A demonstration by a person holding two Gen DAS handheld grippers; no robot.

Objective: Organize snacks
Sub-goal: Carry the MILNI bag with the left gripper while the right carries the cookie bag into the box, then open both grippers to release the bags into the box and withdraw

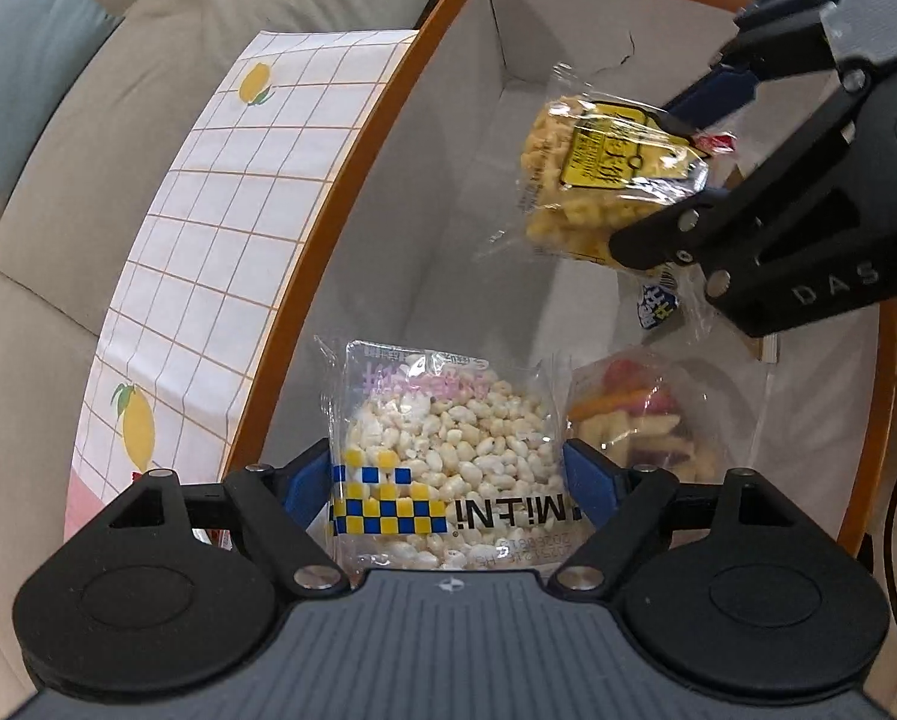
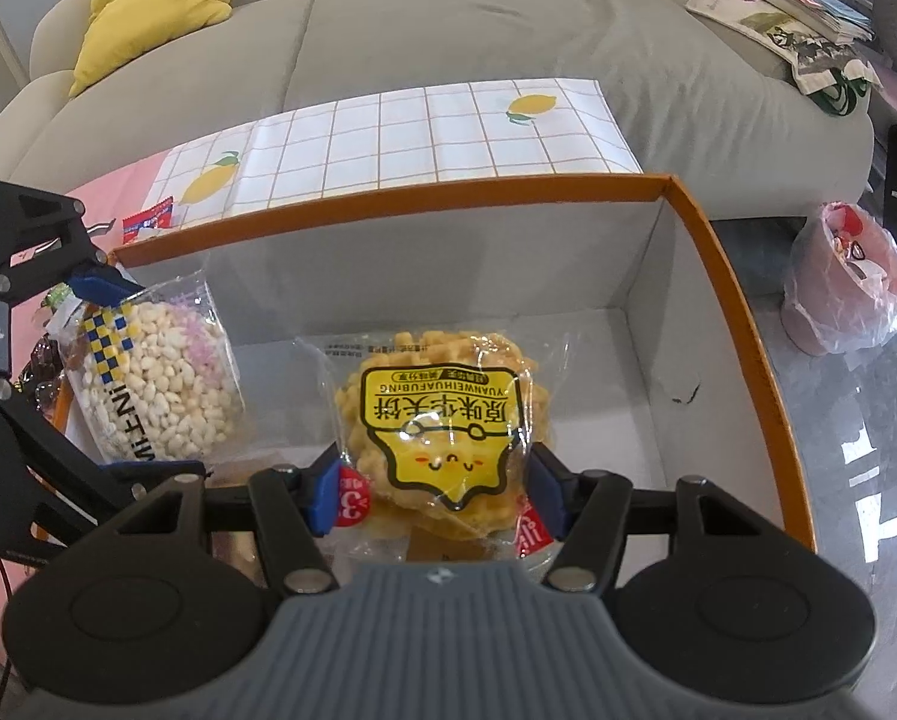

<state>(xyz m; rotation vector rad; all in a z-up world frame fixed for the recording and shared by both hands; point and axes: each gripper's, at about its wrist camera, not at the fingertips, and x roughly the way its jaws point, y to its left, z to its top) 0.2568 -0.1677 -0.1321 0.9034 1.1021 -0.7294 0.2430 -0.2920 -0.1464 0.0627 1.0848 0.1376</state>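
The box [image 2: 742,324], white inside with an orange rim, is being loaded with snack packs. One mixed-colour pack [image 1: 634,420] already lies on the box floor. A rice-puff pack [image 1: 448,456] is placed between the fingers of the left gripper [image 1: 448,480] and appears to rest low in the box; the jaws are spread wide, and the pads appear to stand just beside the pack rather than pressing on it, so this pack is judged released or nearly so. A yellow cracker pack [image 2: 442,420] is clamped in the right gripper [image 2: 436,492] and is held above the box floor, not yet set down. Outside the box, at least one small red packet [image 2: 148,219] is seen on the tablecloth [image 2: 436,132]. Remaining work is judged to be: setting down the cracker pack and collecting the loose snacks outside.
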